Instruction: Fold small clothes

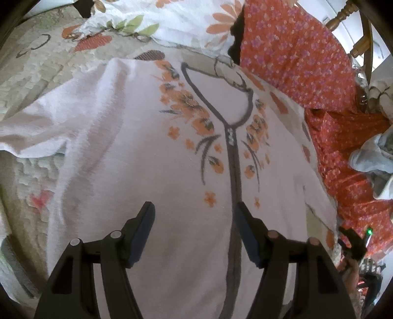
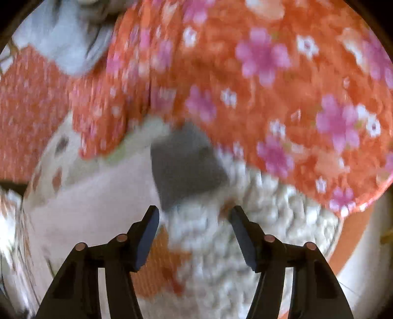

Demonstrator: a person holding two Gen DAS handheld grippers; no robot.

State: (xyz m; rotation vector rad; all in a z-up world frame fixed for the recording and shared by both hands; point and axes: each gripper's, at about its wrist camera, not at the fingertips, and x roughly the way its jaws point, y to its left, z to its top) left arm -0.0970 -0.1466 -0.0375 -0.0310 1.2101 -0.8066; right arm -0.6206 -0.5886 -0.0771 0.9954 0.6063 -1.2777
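A small white top (image 1: 137, 152) with orange flowers and a grey placket (image 1: 233, 171) lies spread face up on the quilted bed cover. My left gripper (image 1: 195, 209) is open and empty, just above the top's lower front, left of the placket. My right gripper (image 2: 194, 212) is open and empty, above the bed cover near a grey sleeve cuff (image 2: 184, 162) of the white top (image 2: 98, 196). The right wrist view is blurred.
An orange floral cloth (image 1: 294, 56) lies to the right of the top and fills the upper right wrist view (image 2: 270, 86). A white flowered cloth (image 1: 172, 22) lies beyond the collar. A pale blue garment (image 1: 373, 154) and a wooden chair (image 1: 356, 36) are at the right.
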